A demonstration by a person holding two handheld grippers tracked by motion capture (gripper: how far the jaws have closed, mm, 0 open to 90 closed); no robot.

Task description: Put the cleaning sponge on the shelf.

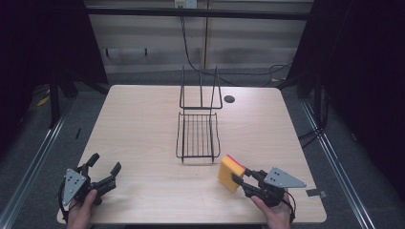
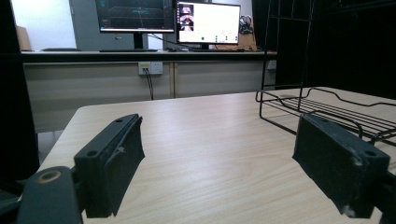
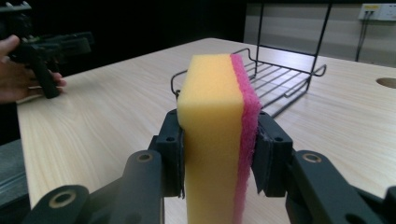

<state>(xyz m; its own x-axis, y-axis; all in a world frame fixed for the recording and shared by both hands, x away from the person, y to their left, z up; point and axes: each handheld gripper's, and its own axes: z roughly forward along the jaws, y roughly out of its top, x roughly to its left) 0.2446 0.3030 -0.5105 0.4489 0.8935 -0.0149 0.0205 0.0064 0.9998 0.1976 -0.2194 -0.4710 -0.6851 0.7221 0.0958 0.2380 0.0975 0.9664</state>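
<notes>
Right gripper (image 1: 237, 180) pinching sponge (image 1: 230, 172), lower right of frame.
Left gripper (image 1: 105, 171), lower left, is resting with fingers spread; wire rack (image 1: 198, 135) is sitting mid-surface (image 1: 138, 124).

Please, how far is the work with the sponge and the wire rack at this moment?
Done: the right gripper is shut on the yellow sponge with a pink scrub layer, near the table's front edge. In hand: the sponge sits upright between the jaws, outside the black wire rack. Left, probably: carrying it into the rack, which holds nothing. The left gripper is open and holds nothing.
</notes>
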